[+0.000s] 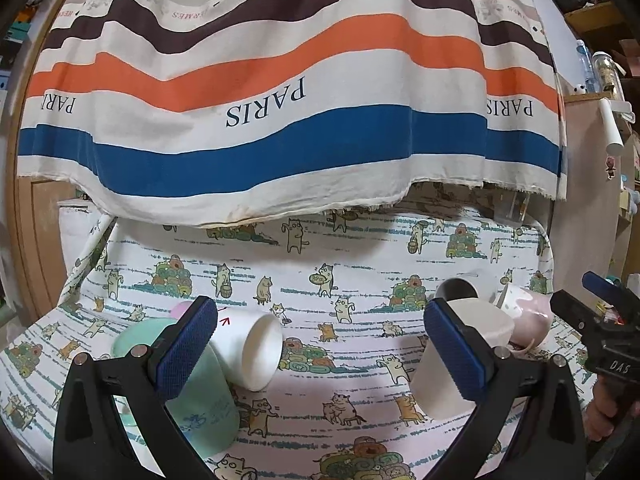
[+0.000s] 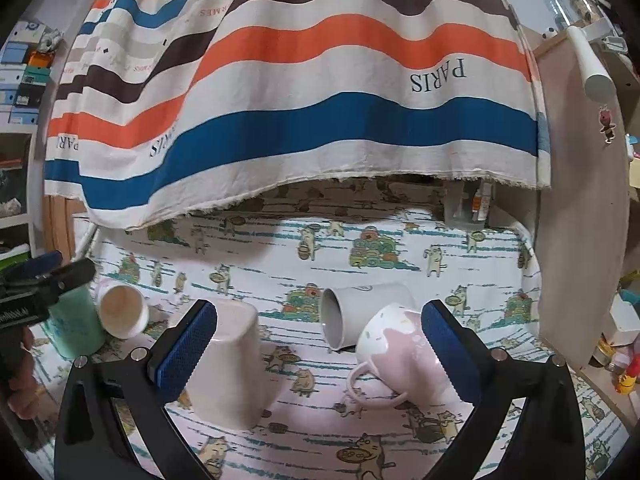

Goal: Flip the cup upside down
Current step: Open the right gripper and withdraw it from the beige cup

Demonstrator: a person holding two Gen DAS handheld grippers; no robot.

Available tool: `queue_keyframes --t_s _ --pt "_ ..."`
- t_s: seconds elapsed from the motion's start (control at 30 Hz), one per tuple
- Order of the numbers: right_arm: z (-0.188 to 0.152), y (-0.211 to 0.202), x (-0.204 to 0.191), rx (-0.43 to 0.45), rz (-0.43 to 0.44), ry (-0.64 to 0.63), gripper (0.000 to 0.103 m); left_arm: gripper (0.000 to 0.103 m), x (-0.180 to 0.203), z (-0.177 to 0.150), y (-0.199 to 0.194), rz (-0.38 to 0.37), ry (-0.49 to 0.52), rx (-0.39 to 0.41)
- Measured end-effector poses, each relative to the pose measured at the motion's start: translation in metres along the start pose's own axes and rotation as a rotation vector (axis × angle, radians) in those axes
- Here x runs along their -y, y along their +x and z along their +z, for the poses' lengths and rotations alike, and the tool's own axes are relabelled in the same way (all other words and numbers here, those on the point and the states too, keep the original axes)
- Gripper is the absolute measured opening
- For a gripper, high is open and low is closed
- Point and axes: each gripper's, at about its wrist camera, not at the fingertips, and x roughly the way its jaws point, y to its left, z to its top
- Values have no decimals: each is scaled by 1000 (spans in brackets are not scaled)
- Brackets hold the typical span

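Several cups sit on a cat-print cloth (image 1: 320, 420). In the left wrist view a mint green cup (image 1: 200, 400) stands upside down behind the left finger, a white cup (image 1: 252, 354) lies on its side against it, and an upside-down white cup (image 1: 452, 368) is behind the right finger. My left gripper (image 1: 320, 354) is open and empty. In the right wrist view the upside-down white cup (image 2: 230, 364) stands by the left finger, a white-grey cup (image 2: 360, 314) lies on its side, and a pink-white mug (image 2: 404, 354) lies tilted by the right finger. My right gripper (image 2: 320, 354) is open and empty.
A striped cloth (image 1: 280, 100) hangs over the back of the table. A wooden panel (image 2: 580, 220) stands at the right with shelves of small items behind. The mint cup (image 2: 76, 324) and the lying white cup (image 2: 122, 312) show at far left in the right wrist view.
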Motion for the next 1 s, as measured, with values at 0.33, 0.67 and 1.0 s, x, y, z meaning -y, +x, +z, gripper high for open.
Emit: queue_keyframes --t_s 0.33,0.67,1.0 --pt "-6 20 2 -112 38 24 103 103 17 -11 13 -9 79 -50" --pt "-7 21 1 -115 38 19 103 103 20 -13 19 -5 87 -86" --pt "-7 22 2 -121 34 21 103 103 21 -13 19 -5 95 -84"
